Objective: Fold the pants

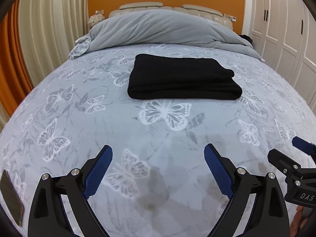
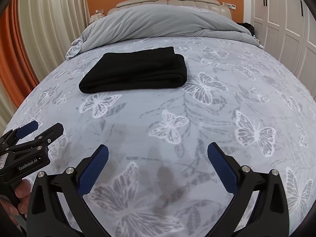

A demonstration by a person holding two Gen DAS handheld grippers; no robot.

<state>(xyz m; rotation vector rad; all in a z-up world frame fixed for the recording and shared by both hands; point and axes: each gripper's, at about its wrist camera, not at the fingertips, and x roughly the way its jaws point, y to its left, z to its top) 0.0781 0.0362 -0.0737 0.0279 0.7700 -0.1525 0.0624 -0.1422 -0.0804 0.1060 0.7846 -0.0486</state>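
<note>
The black pants (image 1: 183, 78) lie folded into a neat rectangle on the butterfly-print bed cover (image 1: 79, 122), in the middle of the bed. They also show in the right wrist view (image 2: 136, 71), left of centre. My left gripper (image 1: 158, 154) is open and empty, well short of the pants, above the near part of the bed. My right gripper (image 2: 158, 152) is open and empty too, beside the left one. Each gripper shows at the edge of the other's view: the right gripper (image 1: 290, 158) and the left gripper (image 2: 43, 130).
A rolled grey duvet (image 1: 158, 29) lies across the head of the bed below a padded headboard (image 1: 169, 7). Curtains (image 1: 45, 29) hang on the left and white wardrobe doors (image 1: 280, 29) stand on the right. A dark flat object (image 1: 11, 195) lies at the near left bed edge.
</note>
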